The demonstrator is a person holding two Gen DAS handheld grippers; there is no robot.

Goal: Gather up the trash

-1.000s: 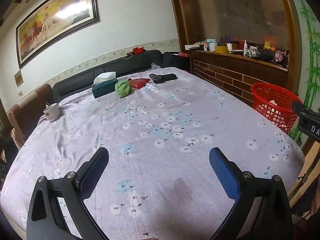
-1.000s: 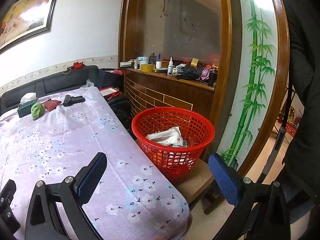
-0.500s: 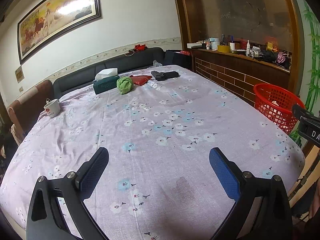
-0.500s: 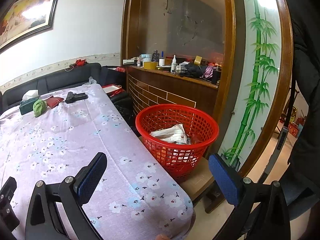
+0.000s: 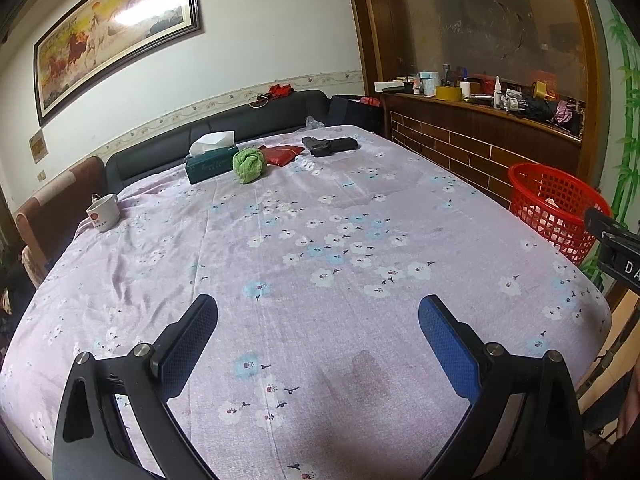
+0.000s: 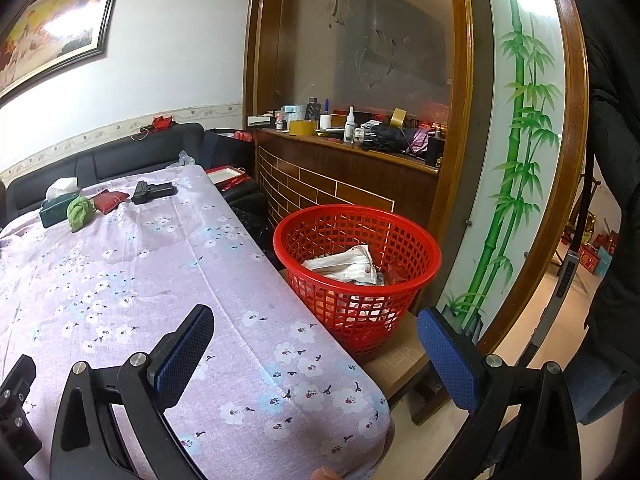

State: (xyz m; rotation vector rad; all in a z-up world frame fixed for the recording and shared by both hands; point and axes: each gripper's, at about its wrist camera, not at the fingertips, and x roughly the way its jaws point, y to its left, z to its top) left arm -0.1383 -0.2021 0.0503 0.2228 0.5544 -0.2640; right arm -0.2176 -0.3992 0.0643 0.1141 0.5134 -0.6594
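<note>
Both my claws, left [image 5: 318, 320] and right [image 6: 316, 330], hang open and empty, having drawn back slightly over the cloth [image 5: 320, 240]. Trash [image 6: 344, 266] already lies in the basket [image 6: 356, 240]; only keepers crowd the far end, so collecting looks finished.

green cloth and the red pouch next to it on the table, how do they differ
The green cloth is bunched into a rounded, fuzzy lump that stands up off the tablecloth; the red pouch lies flat and looks smooth, slightly shiny. In the left wrist view the cloth sits nearer the camera, beside the tissue box, while the pouch lies behind it, toward the black object. Both rest at the far end of the table, close together.
</note>
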